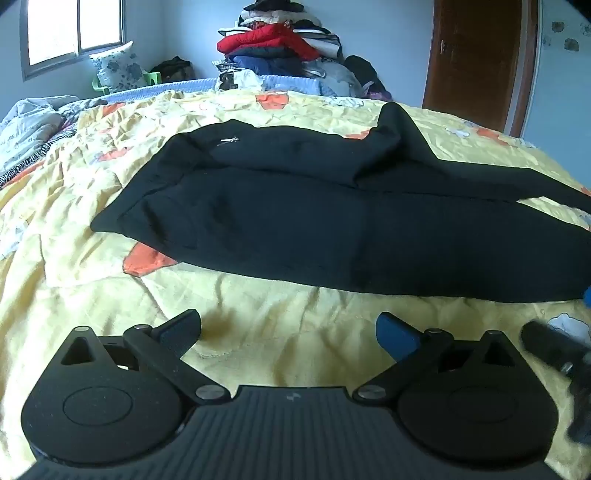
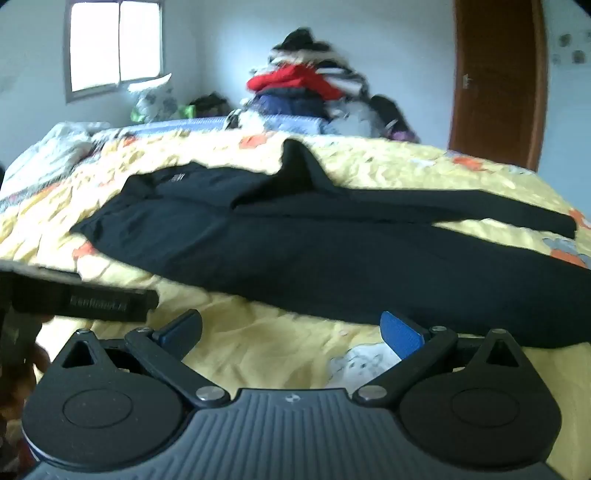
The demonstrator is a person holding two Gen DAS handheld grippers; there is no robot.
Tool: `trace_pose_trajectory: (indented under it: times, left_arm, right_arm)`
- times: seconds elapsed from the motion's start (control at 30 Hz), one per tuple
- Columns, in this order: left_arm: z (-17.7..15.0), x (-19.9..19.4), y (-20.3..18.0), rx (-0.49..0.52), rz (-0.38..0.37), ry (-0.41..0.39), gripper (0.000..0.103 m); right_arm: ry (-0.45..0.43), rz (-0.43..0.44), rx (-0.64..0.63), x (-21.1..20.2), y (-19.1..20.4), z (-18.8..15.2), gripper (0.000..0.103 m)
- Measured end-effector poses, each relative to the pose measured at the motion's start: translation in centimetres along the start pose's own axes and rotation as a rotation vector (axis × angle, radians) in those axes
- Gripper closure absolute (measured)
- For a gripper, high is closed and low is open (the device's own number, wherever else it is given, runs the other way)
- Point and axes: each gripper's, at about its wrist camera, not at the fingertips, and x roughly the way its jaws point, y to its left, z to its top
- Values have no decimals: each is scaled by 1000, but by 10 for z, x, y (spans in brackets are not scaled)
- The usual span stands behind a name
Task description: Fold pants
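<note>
Black pants [image 1: 314,221] lie spread flat on a yellow patterned bedspread [image 1: 258,325], waistband to the left, two legs running to the right; they also show in the right wrist view [image 2: 332,254]. The far leg has a raised fold near the crotch. My left gripper [image 1: 288,332] is open and empty, over the bedspread just short of the near edge of the pants. My right gripper [image 2: 291,332] is open and empty, near the near leg's edge. The right gripper's body shows blurred at the right edge of the left wrist view [image 1: 557,354].
A pile of clothes [image 1: 280,51] stands at the far side of the bed. A crumpled white quilt [image 1: 29,125] lies at the far left. A brown door [image 1: 476,62] is at the back right, a window [image 1: 74,33] at the back left.
</note>
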Motion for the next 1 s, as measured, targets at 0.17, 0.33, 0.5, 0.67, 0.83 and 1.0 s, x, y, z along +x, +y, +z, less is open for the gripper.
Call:
trace_pose_trajectory:
  times: [0.17,0.33,0.5,0.67,0.83,1.0]
  left_arm:
    - [-6,2,1,-12,-5,-7,1]
    - [-9,6,-2,7,0,-23,0]
    - [-13,5,-3,10,4,-55,0]
    - [-16,5,-4,7,8,-65,0]
    - [-16,5,-3,6,6,-66,0]
    - [-16,4,-3,6,6,-67,0]
  right_arm:
    - [-41,-44,-3,-4,-4,-1,0]
    - [11,-38,-38,4,5,-4,0]
    - [48,-30,-19,12,2,-8,0]
    - [83,-29,28,18,-4,-10,0]
    - [109,-25,46,21,-7,-12,0]
    - [131,-25,43,25,-7,-12,0]
